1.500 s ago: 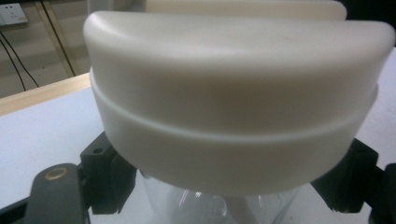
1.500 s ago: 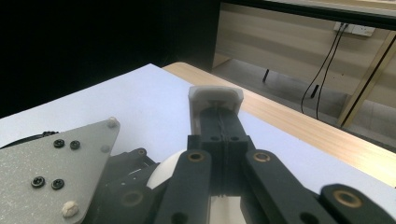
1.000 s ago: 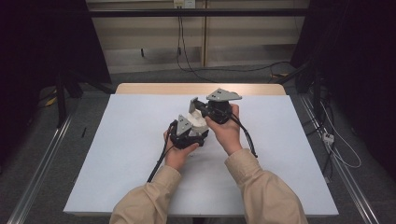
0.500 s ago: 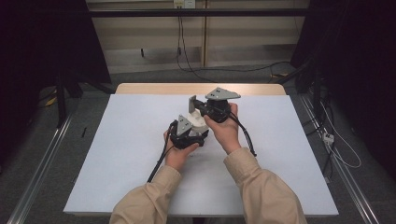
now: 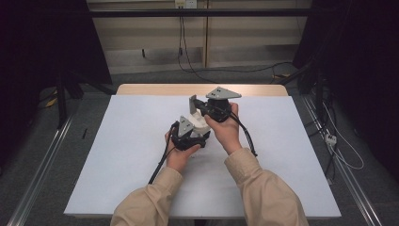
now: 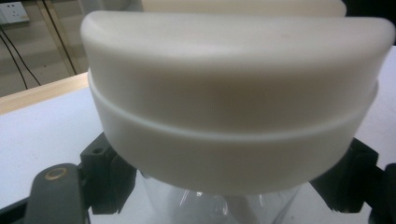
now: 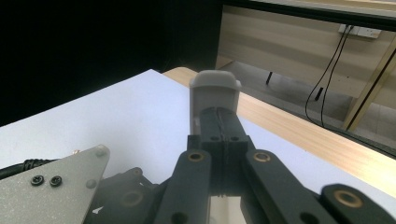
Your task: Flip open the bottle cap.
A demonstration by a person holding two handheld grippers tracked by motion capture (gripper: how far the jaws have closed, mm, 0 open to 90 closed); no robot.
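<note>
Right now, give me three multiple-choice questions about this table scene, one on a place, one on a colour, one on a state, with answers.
1. Where is the cream lid?
A. Between the left gripper's fingers
B. On the floor
C. At the table's far right corner

2. What colour is the table cover?
A. Red
B. White
C. Green

3. How does the right gripper stand?
A. Wide open
B. Shut on a small grey piece
C. Lying loose on the table

Answers: 1 A, the left gripper view has the lid close in front with a black finger either side. 2 B, the high view shows it white. 3 B, the grey piece sticks up from the closed fingers.
</note>
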